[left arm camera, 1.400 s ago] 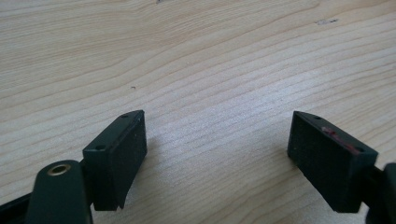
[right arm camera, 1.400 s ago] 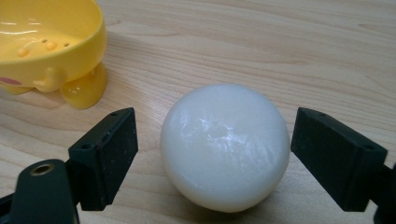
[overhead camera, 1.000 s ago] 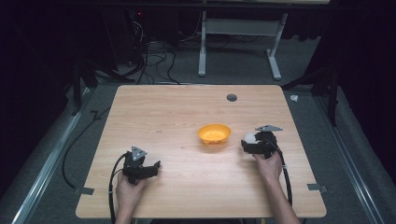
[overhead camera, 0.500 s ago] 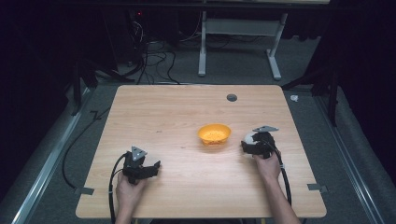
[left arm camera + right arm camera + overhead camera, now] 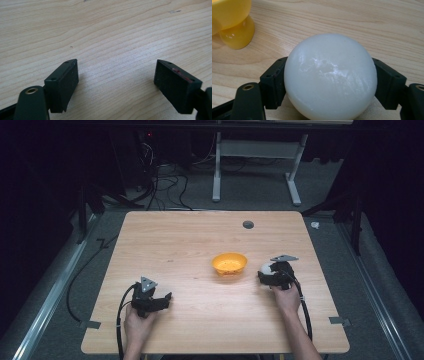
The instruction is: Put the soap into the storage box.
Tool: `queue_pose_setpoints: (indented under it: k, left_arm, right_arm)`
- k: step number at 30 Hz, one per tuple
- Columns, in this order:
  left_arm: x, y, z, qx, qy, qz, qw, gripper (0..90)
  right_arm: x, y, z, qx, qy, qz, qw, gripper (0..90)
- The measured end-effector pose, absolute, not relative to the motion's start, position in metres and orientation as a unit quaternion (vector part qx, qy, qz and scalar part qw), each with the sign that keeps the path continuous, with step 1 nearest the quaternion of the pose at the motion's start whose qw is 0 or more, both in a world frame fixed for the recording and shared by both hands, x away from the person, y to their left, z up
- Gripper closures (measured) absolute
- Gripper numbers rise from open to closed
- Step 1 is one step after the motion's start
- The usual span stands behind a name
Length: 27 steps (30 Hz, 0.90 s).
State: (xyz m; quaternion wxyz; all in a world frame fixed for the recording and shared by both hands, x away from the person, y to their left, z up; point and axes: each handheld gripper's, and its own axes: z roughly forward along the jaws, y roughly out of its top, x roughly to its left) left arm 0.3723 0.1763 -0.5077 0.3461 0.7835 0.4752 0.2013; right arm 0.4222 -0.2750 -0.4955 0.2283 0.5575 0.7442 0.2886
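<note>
A glossy white ball (image 5: 330, 75) rests on the wooden table (image 5: 175, 245), just right of a small orange bowl (image 5: 229, 263). My right gripper (image 5: 329, 67) is shut on it. Its jaws have just been closing, and both black pads (image 5: 274, 82) now press on the ball's sides. From above, the right gripper (image 5: 268, 275) and the white ball (image 5: 267, 268) lie close to the bowl's right rim. The orange bowl (image 5: 229, 20) shows at the upper left in the right gripper view. My left gripper (image 5: 162, 299) lies at the front left. Nothing is between the wide-open jaws of the left gripper (image 5: 115, 72).
A grey round cap (image 5: 248, 224) sits in the tabletop near the far edge. Strips of tape (image 5: 339, 321) mark the table's front corners. Cables (image 5: 165, 185) and a white desk frame (image 5: 255, 165) lie on the floor beyond the table.
Neither hand has shifted on the table. From above, the right gripper stays at the white ball and the bowl has not moved.
</note>
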Motion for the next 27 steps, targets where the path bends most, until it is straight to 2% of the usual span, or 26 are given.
queue_pose_setpoints:
  k: [27]
  left_arm:
    - [0.372,0.176,-0.508,0.783,0.475,0.201,0.346,20.2]
  right_arm:
    - [0.412,-0.28,-0.477,0.557,0.732,0.333,0.207,24.8]
